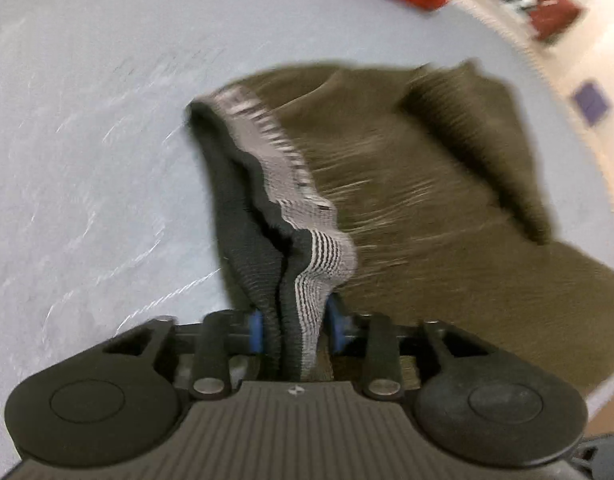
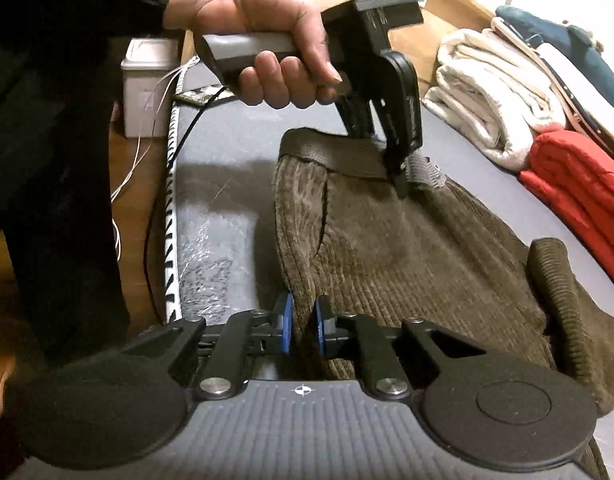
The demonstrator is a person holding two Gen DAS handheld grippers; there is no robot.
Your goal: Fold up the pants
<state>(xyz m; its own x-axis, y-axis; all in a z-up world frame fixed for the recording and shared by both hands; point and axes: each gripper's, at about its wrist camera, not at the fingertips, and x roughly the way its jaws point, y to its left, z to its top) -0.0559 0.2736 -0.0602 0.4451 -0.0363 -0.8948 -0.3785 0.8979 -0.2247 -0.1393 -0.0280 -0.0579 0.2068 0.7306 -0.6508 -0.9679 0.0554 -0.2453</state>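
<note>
Brown corduroy pants (image 2: 407, 248) are lying on the grey worktop (image 1: 87, 160), bunched, with one rolled leg end sticking up at the right in the right wrist view. The left gripper (image 1: 297, 330) is pinching the waistband (image 1: 275, 152), its fingers (image 1: 257, 332) narrow with the black and grey-striped elastic layers sandwiched between the blue pads. The right gripper (image 2: 303, 326) is gripping a corduroy edge lower on the garment, fingers (image 2: 285, 324) close together with cloth between them. In the right wrist view the left hand (image 2: 263, 44) is holding the other tool over the waistband. The left wrist view is smeared by blur, so fine detail there is uncertain. Stacked towels (image 2: 491, 92) and a red folded cloth (image 2: 579, 184) are sitting near the worktop's far edge. Risks, as I judge them: each grip is catching only a thin bite of fabric, so a quick pull could slip the cloth free; the waistband layers may separate, folding one layer only; the rolled leg could stay crumpled inside the fold; a wide sweep could nudge the stacked linens.
</note>
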